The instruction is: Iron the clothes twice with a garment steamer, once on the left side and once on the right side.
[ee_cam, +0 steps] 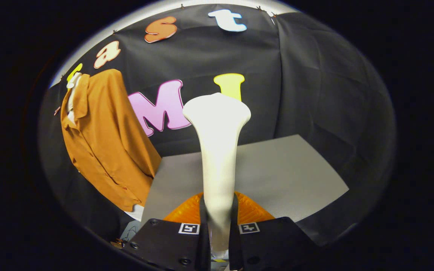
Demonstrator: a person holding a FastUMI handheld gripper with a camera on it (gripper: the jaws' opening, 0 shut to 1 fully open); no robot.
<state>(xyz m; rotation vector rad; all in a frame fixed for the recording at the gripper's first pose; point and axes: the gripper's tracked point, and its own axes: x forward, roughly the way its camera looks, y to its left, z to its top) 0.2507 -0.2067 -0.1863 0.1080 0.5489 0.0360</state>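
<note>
Gripper [217, 214] fingers are closed on the neck of the white garment steamer [217, 150], a rigid, smooth, probably top-heavy body; hold low on its neck. The soft orange shirt [106, 139] hangs well apart, ahead-left

The gripper [217, 226] points forward, level; its two fingers [203, 222] stand upright and close together, both pressing a steamer handle [219, 150] between them.
</note>
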